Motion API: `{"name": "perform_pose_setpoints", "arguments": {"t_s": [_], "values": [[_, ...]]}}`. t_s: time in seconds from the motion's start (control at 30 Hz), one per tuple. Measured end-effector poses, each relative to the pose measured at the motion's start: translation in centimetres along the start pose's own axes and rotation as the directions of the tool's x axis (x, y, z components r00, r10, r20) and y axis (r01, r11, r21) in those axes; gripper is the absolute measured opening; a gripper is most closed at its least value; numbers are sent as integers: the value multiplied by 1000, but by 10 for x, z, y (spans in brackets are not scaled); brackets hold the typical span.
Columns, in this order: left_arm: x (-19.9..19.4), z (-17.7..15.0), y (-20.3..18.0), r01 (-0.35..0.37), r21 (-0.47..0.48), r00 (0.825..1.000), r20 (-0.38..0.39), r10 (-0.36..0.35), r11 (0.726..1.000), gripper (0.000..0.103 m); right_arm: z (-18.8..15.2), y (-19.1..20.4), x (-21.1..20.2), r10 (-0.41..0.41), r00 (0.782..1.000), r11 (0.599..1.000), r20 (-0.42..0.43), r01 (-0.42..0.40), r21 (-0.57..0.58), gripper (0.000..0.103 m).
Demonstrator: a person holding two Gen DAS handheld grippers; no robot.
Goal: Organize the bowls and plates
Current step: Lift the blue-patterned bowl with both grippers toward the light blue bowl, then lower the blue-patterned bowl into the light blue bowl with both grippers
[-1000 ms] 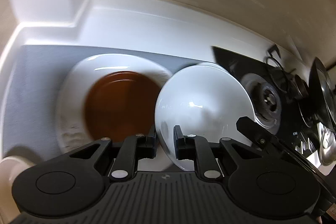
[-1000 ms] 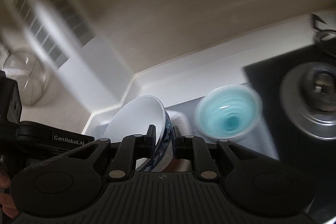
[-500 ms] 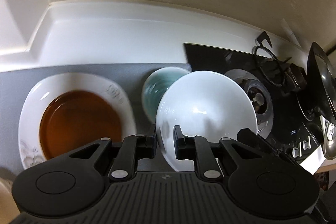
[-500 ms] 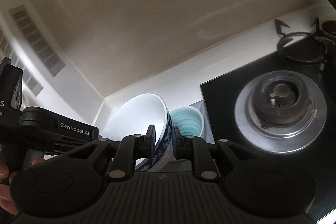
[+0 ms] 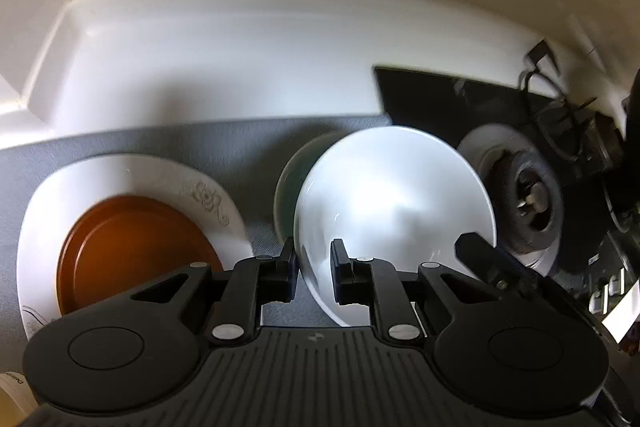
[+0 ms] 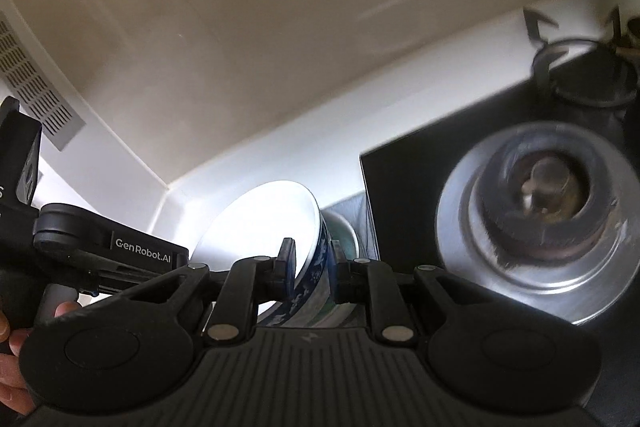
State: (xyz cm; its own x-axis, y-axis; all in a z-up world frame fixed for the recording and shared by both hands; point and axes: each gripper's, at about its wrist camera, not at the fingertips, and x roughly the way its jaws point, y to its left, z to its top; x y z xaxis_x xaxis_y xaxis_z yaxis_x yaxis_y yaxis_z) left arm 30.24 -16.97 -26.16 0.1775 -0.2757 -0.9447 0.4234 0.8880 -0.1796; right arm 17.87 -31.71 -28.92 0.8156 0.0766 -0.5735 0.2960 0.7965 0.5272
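Gripping one white bowl (image 5: 394, 203) by its rim from two sides, the left gripper (image 5: 314, 273) and right gripper (image 6: 312, 271) are both clenched on it. It hangs tilted above a teal bowl (image 5: 290, 183) on the grey mat (image 5: 160, 139), beside a plate (image 5: 132, 187) and burner (image 6: 544, 195).

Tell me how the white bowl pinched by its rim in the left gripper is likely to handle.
The white bowl looks like glazed ceramic: probably rigid, fragile, and slick at the pads. The left gripper holds only its rim, so it may pivot or slip. Its rounded shape suggests it could rock when set down.
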Motion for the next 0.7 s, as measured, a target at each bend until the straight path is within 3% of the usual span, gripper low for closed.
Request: {"name": "perform_pose_setpoints", "arguments": {"t_s": [0.17, 0.37, 0.47, 0.7], "values": [[11, 4, -8, -60, 67, 998, -13, 61, 996, 16, -1, -2, 9, -4, 1000, 1000, 5, 4, -8, 18], [16, 7, -10, -91, 85, 996, -5, 92, 992, 16, -1, -2, 27, -37, 998, 999, -53, 35, -33, 18], [16, 6, -13, -123, 110, 992, 15, 122, 986, 17, -2, -4, 36, -43, 995, 999, -93, 44, 9, 17], [24, -1, -16, -162, 147, 987, 8, 163, 976, 18, -4, 0, 43, -61, 995, 998, -82, 59, -25, 17]]}}
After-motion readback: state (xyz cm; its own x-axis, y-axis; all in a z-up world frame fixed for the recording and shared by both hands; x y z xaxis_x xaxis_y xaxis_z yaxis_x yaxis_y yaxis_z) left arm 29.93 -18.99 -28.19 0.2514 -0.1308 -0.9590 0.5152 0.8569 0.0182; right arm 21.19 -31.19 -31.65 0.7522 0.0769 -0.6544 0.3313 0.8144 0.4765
